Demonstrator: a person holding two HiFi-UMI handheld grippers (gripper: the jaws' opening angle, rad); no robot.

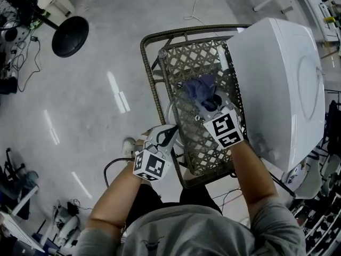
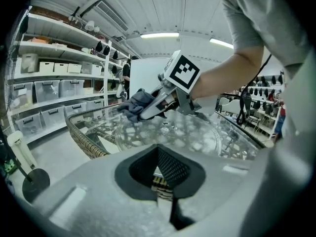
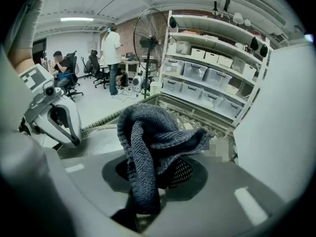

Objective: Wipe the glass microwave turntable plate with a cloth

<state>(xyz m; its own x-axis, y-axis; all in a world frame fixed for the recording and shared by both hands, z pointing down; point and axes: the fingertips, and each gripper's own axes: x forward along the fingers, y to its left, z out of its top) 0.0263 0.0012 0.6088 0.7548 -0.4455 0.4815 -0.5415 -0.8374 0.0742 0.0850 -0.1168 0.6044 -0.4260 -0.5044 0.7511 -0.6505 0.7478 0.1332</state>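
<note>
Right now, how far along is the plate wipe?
Done: the plate is out on the table beside the microwave, and the right gripper has its jaws shut on the cloth. In hand: the cloth rests on the plate's far side, while the left gripper looks clamped on its near rim. Left: the wiping itself; the glass doesn't show how much is covered.

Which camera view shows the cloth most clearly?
The right gripper view: the cloth sits close and central, clamped in the right gripper, weave visible. The head view shows only a small blue bundle; the left gripper view shows it distant, at that gripper's tip.
</note>
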